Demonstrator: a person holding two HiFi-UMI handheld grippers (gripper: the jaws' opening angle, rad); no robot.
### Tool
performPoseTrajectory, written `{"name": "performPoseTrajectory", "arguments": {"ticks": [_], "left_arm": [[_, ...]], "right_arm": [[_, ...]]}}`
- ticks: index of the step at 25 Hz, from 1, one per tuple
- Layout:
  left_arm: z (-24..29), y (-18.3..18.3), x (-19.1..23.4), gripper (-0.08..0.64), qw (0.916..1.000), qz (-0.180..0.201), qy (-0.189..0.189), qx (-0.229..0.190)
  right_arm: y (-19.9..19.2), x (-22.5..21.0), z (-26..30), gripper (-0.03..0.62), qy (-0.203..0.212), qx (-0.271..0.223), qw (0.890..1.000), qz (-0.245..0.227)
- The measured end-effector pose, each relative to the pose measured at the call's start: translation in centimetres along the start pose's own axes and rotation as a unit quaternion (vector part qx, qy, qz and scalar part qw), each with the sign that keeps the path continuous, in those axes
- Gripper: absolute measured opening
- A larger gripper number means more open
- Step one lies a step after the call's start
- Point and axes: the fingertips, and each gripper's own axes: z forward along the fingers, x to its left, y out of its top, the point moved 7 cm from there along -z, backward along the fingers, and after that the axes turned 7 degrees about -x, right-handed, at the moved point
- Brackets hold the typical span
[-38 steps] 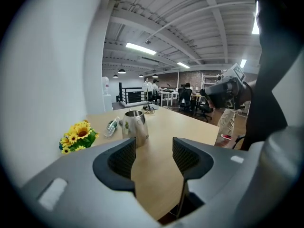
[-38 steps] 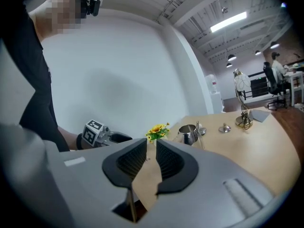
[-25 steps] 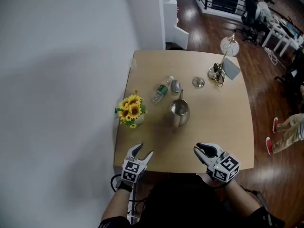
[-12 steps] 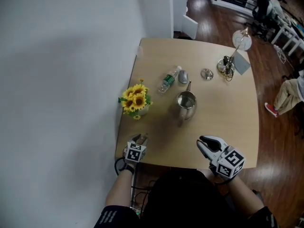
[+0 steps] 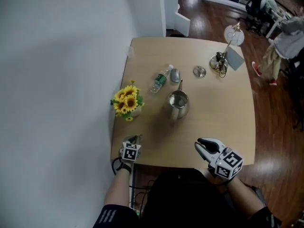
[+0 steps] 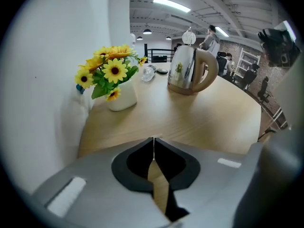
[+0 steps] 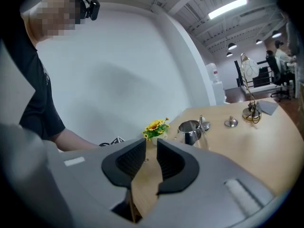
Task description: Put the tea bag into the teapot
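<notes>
At the table's [image 5: 156, 151] lower-left edge, the left gripper [image 5: 135, 138] has just pinched a thin string [image 6: 153, 148], likely the tea bag's. The right gripper [image 5: 202, 147] is slightly parted and empty. The teapot [image 5: 178, 104] is not yet reached.

all three views share the teapot [image 5: 178, 105], head view from above.

No word, number or brand can be read anywhere. The bottle [image 5: 161, 78] lying on the table [image 5: 223, 113] carries a green label, too small to make out. The cubes on the left gripper [image 5: 135, 138] and the right gripper [image 5: 198, 146] bear black-and-white square patterns, not letters or figures
</notes>
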Motion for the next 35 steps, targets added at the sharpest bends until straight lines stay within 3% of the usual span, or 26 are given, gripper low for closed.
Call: {"name": "performPoseTrajectory", "arguments": {"ticks": [5,10,15,20,25,30,35], "left_arm": [[-0.4,1.3,0.1,0.001,0.9998,-0.002,0.007,-0.018],[-1.9,6.6,0.1,0.001,0.9962,0.02,0.014,-0.083],[-4.2,15.5,-1.3,0.001,0.9812,0.087,0.008,-0.172],[-4.4,23.0,-4.1,0.001,0.9648,0.12,-0.029,-0.232],[-1.6,27.3,-7.4,0.001,0.9572,0.155,-0.064,-0.236],[1.8,28.8,-9.5,0.0,0.9614,0.161,-0.08,-0.209],[3.6,29.2,-11.0,0.0,0.9606,0.197,-0.084,-0.178]], "right_arm": [[0.1,-0.7,-0.8,0.084,-0.009,-0.01,1.0,0.009],[0.4,-1.1,-1.2,0.084,-0.015,-0.022,1.0,0.011],[0.9,-1.7,-1.7,0.084,-0.025,-0.035,0.999,0.011],[1.3,-2.0,-2.8,0.084,-0.036,-0.05,0.998,0.011],[1.1,-2.3,-4.3,0.084,-0.054,-0.064,0.996,0.02],[0.3,-3.0,-6.1,0.084,-0.078,-0.073,0.994,0.032],[-0.4,-3.4,-7.4,0.084,-0.095,-0.079,0.991,0.042]]}}
